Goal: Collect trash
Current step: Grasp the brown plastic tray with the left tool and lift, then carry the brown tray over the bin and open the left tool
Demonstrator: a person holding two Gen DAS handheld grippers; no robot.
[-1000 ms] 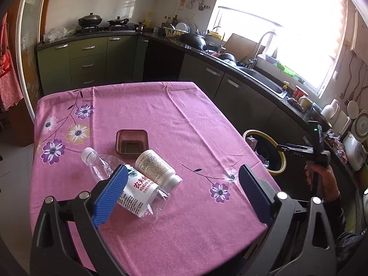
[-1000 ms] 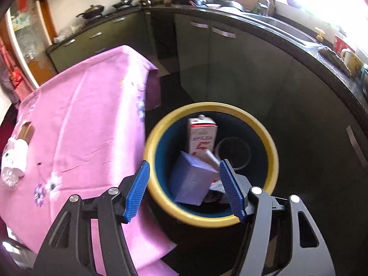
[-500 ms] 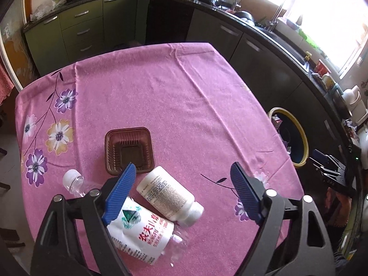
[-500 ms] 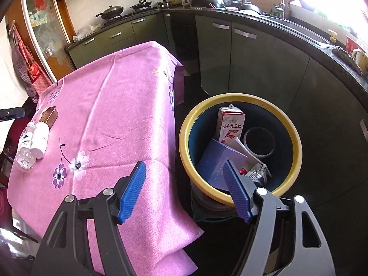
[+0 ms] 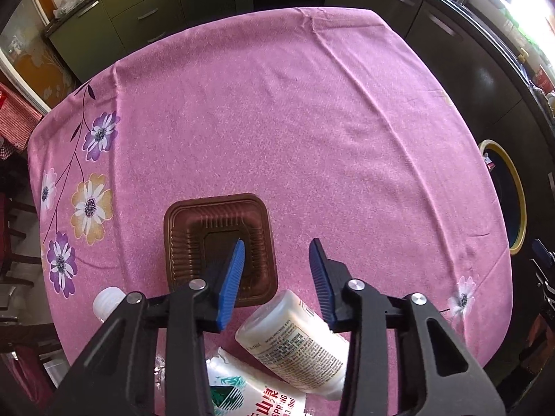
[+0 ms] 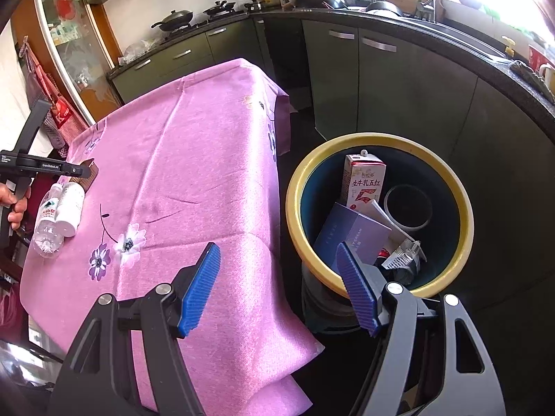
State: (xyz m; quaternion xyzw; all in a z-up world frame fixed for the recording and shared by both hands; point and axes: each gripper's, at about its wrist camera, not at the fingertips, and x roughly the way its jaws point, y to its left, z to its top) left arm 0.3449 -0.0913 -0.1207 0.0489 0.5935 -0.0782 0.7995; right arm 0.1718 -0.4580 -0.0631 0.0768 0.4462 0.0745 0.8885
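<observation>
Our left claw [image 5: 275, 254], jaws just narrowing, straddles the brown tray's [image 5: 194, 228] right rim near the desk's [image 5: 312, 121] edge; our right claw [image 6: 277, 260] gapes empty.

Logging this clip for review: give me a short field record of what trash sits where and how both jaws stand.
on table: brown ribbed plastic tray; white labelled pill bottle and clear plastic water bottle, both lying down, side by side
in bin: yellow-rimmed round bin holds a red-and-white milk carton and a purple box
left gripper: jaws just been closing, one pad over the tray's right wall, not yet pressing
right gripper: open, holding nothing
</observation>
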